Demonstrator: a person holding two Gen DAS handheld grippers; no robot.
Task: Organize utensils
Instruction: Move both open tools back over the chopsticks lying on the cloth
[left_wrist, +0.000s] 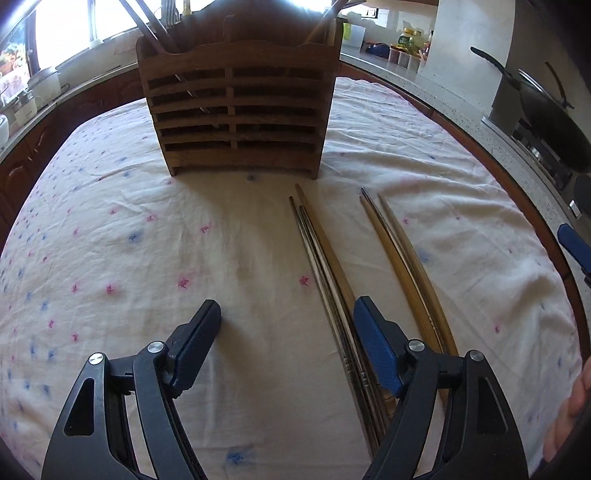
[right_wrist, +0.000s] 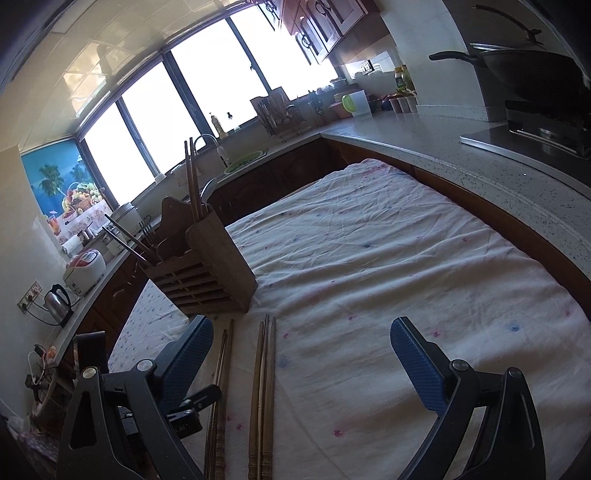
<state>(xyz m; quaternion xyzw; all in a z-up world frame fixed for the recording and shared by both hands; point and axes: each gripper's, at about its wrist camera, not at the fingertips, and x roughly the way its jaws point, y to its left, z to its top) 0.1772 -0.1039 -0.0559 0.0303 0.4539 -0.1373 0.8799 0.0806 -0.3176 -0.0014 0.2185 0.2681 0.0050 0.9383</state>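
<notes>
Chopsticks (left_wrist: 334, 280) near ends hidden behind left gripper (left_wrist: 286, 321); holder (left_wrist: 236, 110) top and utensil tips cropped at frame edge, contents obscured by slats.

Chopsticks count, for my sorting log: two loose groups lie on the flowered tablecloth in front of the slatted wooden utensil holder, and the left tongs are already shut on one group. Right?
Not quite. The left tongs are open and hold nothing; the left wrist view shows it. The two chopstick groups do lie loose on the flowered tablecloth in front of the slatted wooden utensil holder.
</notes>
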